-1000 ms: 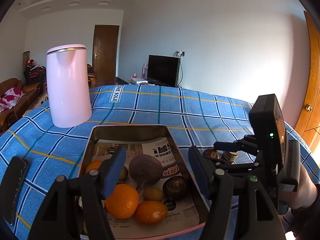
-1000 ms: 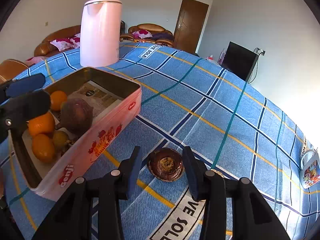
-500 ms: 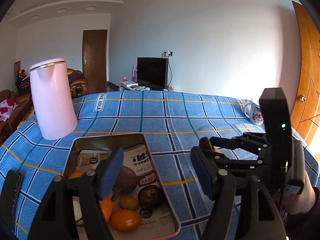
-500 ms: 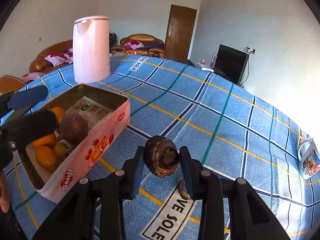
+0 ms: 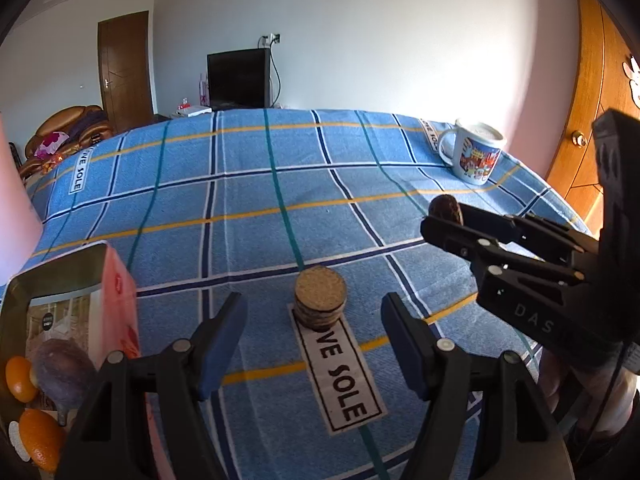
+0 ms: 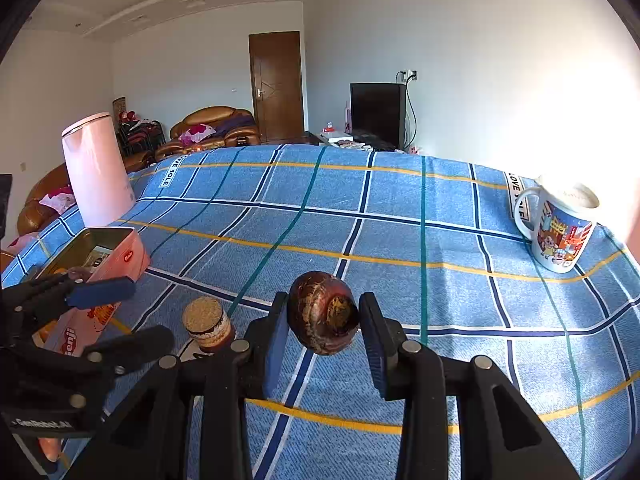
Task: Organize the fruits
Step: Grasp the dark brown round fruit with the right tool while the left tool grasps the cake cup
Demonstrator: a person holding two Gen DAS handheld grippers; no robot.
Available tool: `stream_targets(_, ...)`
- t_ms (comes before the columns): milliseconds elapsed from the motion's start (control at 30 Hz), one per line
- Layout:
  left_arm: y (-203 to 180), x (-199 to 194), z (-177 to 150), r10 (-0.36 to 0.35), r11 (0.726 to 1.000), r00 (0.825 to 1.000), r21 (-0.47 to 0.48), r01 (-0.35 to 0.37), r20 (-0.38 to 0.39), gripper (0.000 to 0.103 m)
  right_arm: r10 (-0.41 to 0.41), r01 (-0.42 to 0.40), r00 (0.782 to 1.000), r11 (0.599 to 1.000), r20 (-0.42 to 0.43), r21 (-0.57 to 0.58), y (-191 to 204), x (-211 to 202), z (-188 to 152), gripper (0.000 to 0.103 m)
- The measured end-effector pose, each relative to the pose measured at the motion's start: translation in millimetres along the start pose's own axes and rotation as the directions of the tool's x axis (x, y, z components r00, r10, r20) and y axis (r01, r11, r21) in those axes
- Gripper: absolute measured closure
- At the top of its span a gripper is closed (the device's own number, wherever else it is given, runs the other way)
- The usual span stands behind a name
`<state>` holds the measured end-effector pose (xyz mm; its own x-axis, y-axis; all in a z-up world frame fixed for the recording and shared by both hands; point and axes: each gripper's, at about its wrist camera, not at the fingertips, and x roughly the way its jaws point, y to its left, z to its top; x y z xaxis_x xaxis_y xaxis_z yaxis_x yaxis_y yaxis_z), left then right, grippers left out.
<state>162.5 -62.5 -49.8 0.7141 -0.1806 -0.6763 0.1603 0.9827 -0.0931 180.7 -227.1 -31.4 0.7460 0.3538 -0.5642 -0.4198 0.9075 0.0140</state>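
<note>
Right gripper (image 6: 323, 326) clamps one brown fruit (image 6: 323, 313); left gripper (image 5: 314, 342) gapes empty; perhaps two oranges (image 5: 20, 378) (tin).

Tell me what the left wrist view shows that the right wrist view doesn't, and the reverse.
Only the left wrist view shows inside the tin box: oranges and a dark purple fruit.

Only the right wrist view shows the whole pink kettle and the full face of the brown fruit clamped in the right hand-held gripper.

Both show the blue checked tablecloth, the cartoon mug, the short cork-topped piece on the cloth, and the open left hand-held gripper.
</note>
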Motion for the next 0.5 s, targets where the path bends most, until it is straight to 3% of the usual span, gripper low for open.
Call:
stream_targets(200, -5.2, 32.1, 4.6, 0.007, 1.000, 0.995, -0.008, -0.007, -0.101, 0.031, 0.026, -0.026, 1.000, 0.999, 0.009, 0.020, -6.0, -1.6, -0.7, 0.066)
stream_targets(333, -5.5, 40.2, 10.2, 0.021, 1.000, 0.993, -0.010, -0.022, -0.118, 0.031, 0.031, -0.031, 0.999, 0.999, 0.009, 0.024, -6.3, -1.0, -1.4, 0.066)
stream_targets(500, -3.1, 46.0, 11.5, 0.008, 0.999, 0.990, -0.035, -0.013, -0.138, 0.050, 0.038, -0.039, 0.999, 0.999, 0.021, 0.033, -9.0, -2.6, -2.2, 0.066)
